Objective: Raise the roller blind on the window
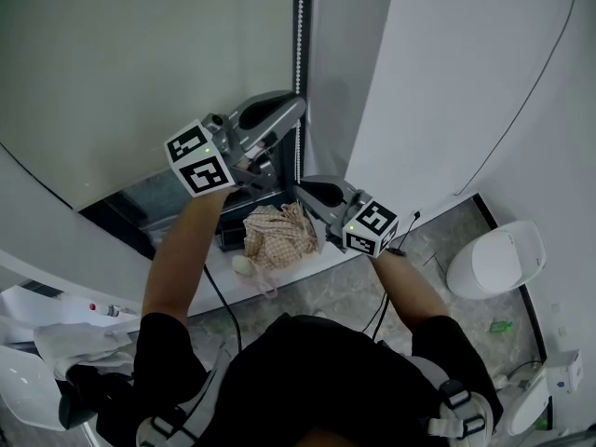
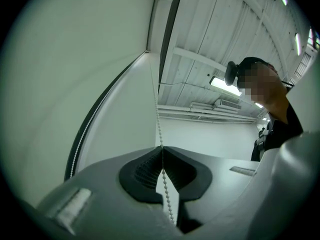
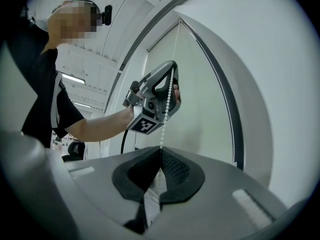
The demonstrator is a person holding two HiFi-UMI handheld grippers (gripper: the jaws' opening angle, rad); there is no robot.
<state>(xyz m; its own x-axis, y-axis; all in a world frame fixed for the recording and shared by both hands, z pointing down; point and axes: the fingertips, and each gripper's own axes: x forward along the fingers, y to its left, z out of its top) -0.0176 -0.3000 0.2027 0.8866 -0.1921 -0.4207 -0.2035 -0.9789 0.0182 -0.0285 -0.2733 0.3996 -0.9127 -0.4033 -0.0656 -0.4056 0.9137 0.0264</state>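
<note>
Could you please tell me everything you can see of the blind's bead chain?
The bead chain is a thin string of small white beads, plastic-looking, hanging down along the dark window frame beside the pale blind. The left hand-held gripper is shut on it higher up and the right hand-held gripper is shut on it just below, the chain running straight between them. A second strand shows along the frame.

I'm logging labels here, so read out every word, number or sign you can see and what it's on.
No readable text in any view.
Left marker cube and right marker cube: black-and-white square patterns only, no letters or digits.
Small green item on the floor: too small to read.
</note>
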